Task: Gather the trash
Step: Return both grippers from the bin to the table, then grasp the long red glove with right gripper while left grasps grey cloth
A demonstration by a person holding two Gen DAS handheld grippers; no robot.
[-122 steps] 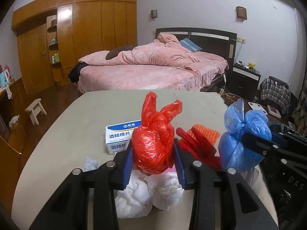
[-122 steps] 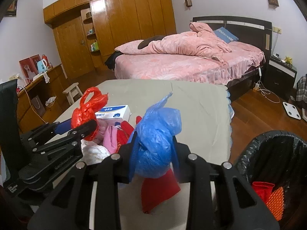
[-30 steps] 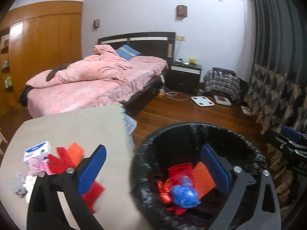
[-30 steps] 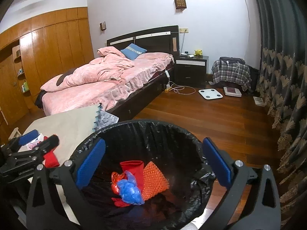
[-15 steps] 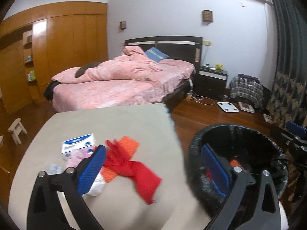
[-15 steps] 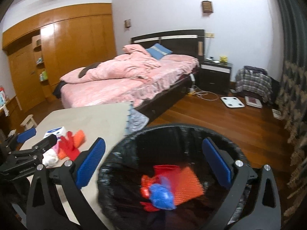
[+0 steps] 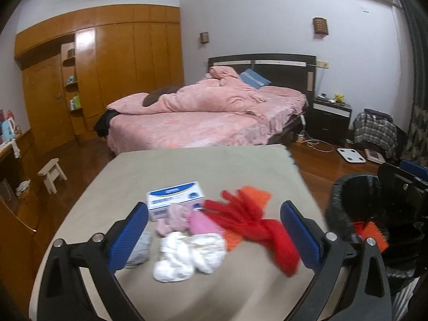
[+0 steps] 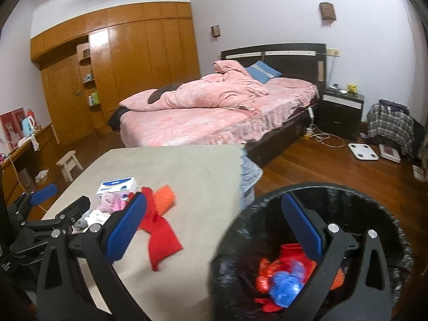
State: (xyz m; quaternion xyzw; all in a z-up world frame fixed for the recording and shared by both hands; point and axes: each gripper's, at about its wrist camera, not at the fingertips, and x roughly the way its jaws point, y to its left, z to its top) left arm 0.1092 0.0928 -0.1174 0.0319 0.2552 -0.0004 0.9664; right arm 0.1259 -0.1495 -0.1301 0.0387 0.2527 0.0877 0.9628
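Observation:
My left gripper [image 7: 214, 238] is open and empty, low over the beige table [image 7: 187, 165], facing a pile of trash. The pile holds a white crumpled wad [image 7: 187, 254], a pink cloth [image 7: 182, 218], a red glove [image 7: 254, 224], an orange mesh piece [image 7: 254, 194] and a grey wad [image 7: 139, 248]. My right gripper [image 8: 214, 230] is open and empty, straddling the table's edge and the black-lined bin [image 8: 347, 190]. In the bin lie a blue bag [image 8: 285, 291] and a red bag [image 8: 264, 278].
A blue-and-white box [image 7: 175, 199] stands behind the pile. The bin [image 7: 345, 208] sits off the table's right side on the wooden floor. A pink bed [image 7: 203, 117], a small stool [image 7: 52, 174] and a wardrobe lie beyond.
Both grippers swung left, away from over the bin and back toward the table. The red and blue bags held 4 s ago now lie in the bin.

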